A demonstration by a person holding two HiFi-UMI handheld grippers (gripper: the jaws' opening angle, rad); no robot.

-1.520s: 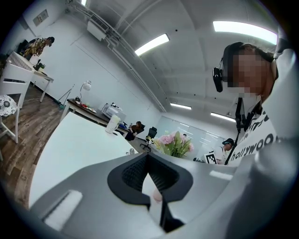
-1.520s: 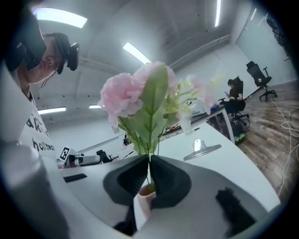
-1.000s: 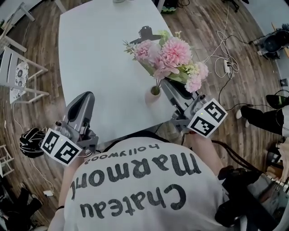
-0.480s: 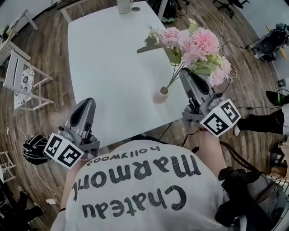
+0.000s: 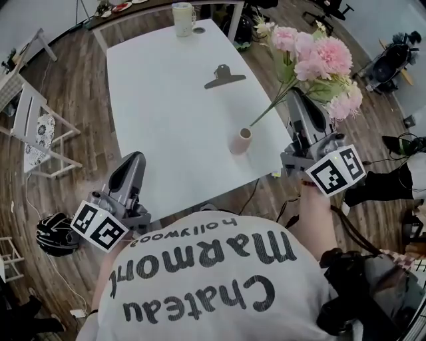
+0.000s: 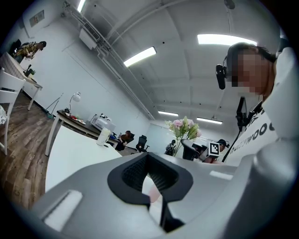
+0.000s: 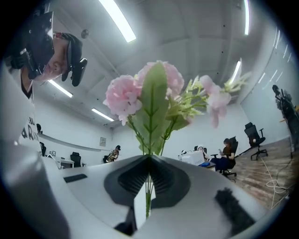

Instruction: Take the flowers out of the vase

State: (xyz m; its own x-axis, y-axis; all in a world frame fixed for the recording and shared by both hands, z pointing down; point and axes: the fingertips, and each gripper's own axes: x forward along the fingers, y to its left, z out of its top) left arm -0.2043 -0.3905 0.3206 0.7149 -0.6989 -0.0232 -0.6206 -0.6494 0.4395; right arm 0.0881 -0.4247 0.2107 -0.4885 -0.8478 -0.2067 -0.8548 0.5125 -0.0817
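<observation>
A bunch of pink flowers (image 5: 313,56) with green leaves hangs above the white table's (image 5: 166,100) right edge. My right gripper (image 5: 297,93) is shut on its thin green stems (image 5: 269,106). The stems slant down-left and end just over the mouth of the small beige vase (image 5: 240,141), which stands upright near the table's front right. In the right gripper view the stems (image 7: 147,193) run between the closed jaws of my right gripper (image 7: 149,158), with the blooms (image 7: 149,93) above. My left gripper (image 5: 135,156) hovers off the table's near left edge, shut and empty (image 6: 148,156); it sees the flowers (image 6: 183,127) far off.
A black clip (image 5: 223,75) lies mid-table and a white mug (image 5: 182,18) stands at the far end. A white chair (image 5: 33,126) is on the left. Cables and office chairs lie on the wooden floor to the right.
My right gripper has lifted the bunch up and to the right, drawing the stems up out of the vase. The left gripper shifted slightly up. The vase stays put.
</observation>
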